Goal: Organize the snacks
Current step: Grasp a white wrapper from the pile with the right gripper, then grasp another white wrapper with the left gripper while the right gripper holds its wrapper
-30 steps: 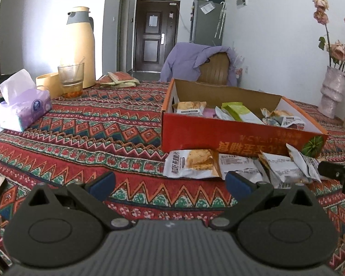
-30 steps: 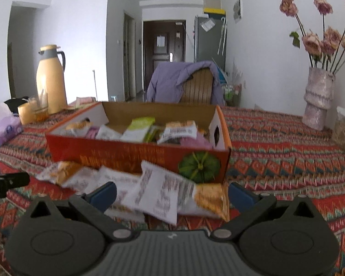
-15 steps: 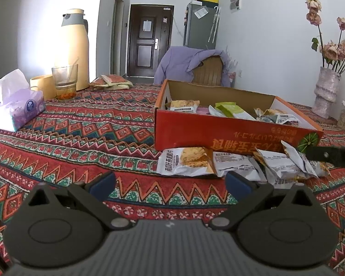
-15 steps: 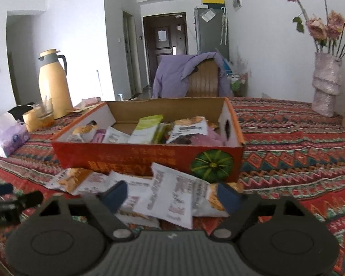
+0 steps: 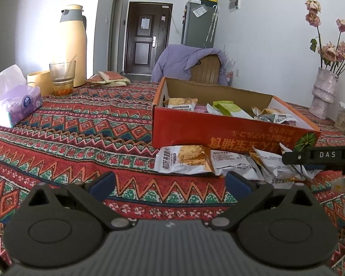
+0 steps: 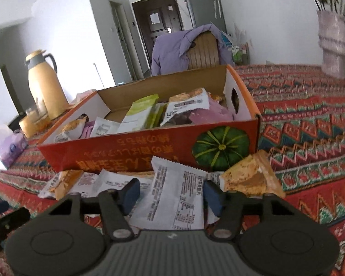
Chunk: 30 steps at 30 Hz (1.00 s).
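Observation:
A red cardboard box (image 5: 218, 135) (image 6: 126, 154) with several snack packets inside stands on the patterned tablecloth. More packets (image 5: 181, 161) lie on the cloth along its front wall. My right gripper (image 6: 171, 193) is low over this pile and its jaws are closing. A white printed packet (image 6: 177, 181) lies between its fingers, and I see no firm pinch on it. An orange-ended packet (image 6: 248, 177) lies just to its right. In the left wrist view the right gripper (image 5: 310, 157) reaches in from the right over the pile. My left gripper (image 5: 170, 184) is open and empty, short of the packets.
A yellow thermos (image 5: 72, 46), a glass (image 5: 62, 78) and a tissue box (image 5: 13, 105) stand at the left. A vase of dried flowers (image 5: 323, 94) stands at the far right. A chair draped with a purple jacket (image 5: 195, 62) is behind the box.
My right gripper has moved forward and down onto the packets in front of the box, tilted, and its fingers have drawn closer together around the white packet. The left gripper has stayed put.

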Motion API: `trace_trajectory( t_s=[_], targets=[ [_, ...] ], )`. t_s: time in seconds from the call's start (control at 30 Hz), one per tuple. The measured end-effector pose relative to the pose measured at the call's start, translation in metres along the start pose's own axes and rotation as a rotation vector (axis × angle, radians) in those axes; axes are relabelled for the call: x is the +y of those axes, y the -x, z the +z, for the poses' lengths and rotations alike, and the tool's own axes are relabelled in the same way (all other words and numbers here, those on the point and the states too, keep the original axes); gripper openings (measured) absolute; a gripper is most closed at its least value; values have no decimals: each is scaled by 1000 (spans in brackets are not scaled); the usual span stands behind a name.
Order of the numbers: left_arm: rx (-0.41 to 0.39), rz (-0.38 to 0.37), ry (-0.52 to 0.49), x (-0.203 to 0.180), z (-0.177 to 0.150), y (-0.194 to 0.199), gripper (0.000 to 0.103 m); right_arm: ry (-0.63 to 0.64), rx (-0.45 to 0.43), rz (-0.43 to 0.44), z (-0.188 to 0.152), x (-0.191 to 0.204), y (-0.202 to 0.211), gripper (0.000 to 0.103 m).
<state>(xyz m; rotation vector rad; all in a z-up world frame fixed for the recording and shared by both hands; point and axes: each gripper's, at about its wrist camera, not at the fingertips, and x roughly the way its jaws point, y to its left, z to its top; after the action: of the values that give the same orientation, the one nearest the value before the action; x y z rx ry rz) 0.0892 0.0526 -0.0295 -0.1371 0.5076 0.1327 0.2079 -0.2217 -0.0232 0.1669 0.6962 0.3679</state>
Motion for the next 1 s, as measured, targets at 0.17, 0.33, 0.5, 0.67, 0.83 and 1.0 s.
trace_trajectory(
  t_s=[0.17, 0.33, 0.5, 0.67, 0.83, 1.0],
  targets=[
    [1, -2, 5, 1, 0, 0, 103, -80, 10, 61, -2, -15, -2, 63],
    [3, -1, 5, 1, 0, 0, 103, -79, 2, 66, -4, -15, -2, 63],
    [8, -1, 9, 2, 0, -1, 103, -97, -10, 101, -7, -18, 2, 51],
    [10, 0, 8, 2, 0, -2, 103, -67, -46, 97, -9, -13, 9, 39],
    [16, 2, 13, 2, 0, -2, 103, -27, -102, 57, -11, -7, 24, 36],
    [20, 3, 6, 1, 0, -3, 103, 46, -189, -9, -14, -6, 49, 35]
  ],
)
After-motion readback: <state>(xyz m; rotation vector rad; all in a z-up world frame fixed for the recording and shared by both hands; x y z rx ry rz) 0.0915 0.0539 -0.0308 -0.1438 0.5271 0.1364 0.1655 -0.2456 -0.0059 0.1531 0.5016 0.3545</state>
